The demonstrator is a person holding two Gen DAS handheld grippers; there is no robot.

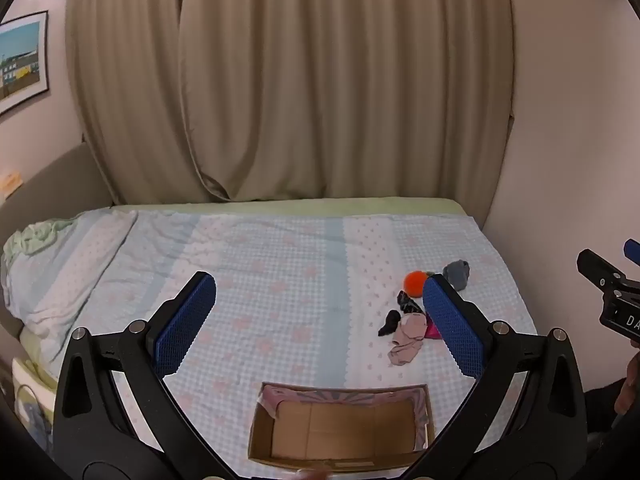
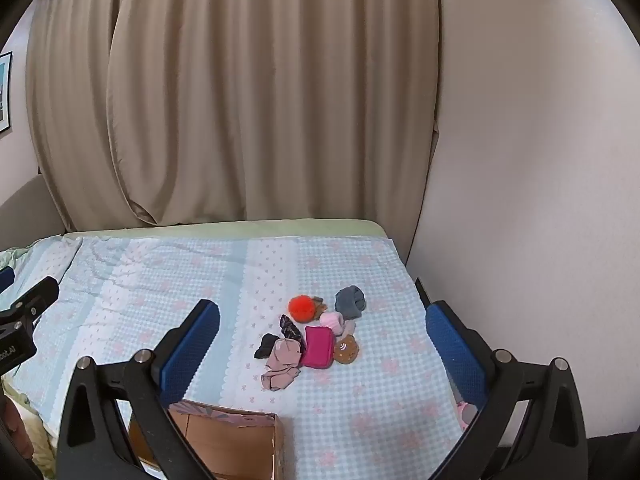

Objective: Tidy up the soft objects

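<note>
Soft objects point(image 2: 316, 336) heaped on bed point(image 2: 160, 280) | box point(image 1: 340, 428) empty | left claw point(image 1: 316, 320) wide | right claw point(image 2: 322, 344) wide

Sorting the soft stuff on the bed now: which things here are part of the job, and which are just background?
Job items:
- open cardboard box
- fuzzy orange pompom ball
- grey rolled sock
- magenta fabric pouch
- beige crumpled sock
- brown round plush face
- black sock

Background:
- beige pleated curtains
- framed wall picture
- light green pillow
</note>
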